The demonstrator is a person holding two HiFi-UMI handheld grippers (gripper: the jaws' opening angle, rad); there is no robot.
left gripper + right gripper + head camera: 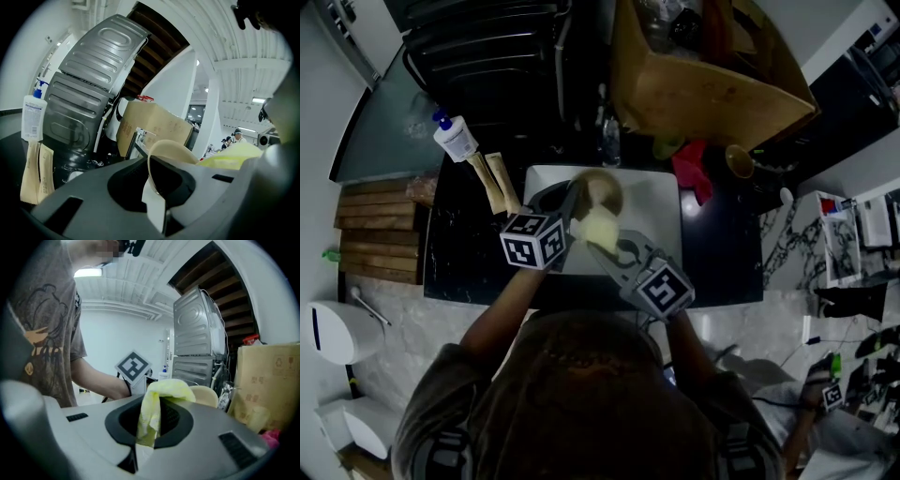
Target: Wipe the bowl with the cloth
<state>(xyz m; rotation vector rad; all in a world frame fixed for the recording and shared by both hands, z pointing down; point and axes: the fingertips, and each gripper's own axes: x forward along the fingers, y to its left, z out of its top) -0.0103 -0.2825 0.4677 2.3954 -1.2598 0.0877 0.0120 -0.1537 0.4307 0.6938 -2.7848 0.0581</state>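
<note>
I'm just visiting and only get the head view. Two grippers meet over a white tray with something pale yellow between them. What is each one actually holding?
Observer: In the right gripper view, the right gripper has its jaws shut on a crumpled yellow cloth.
Operator: And the other one?
Observer: The left gripper view shows the left gripper pinching the rim of a beige bowl. The wall of the bowl runs down between its jaws.
Operator: Anything behind them that I can't make out?
Observer: A cardboard box stands behind the bowl. Its side has print on it, which is too small to read.
</note>
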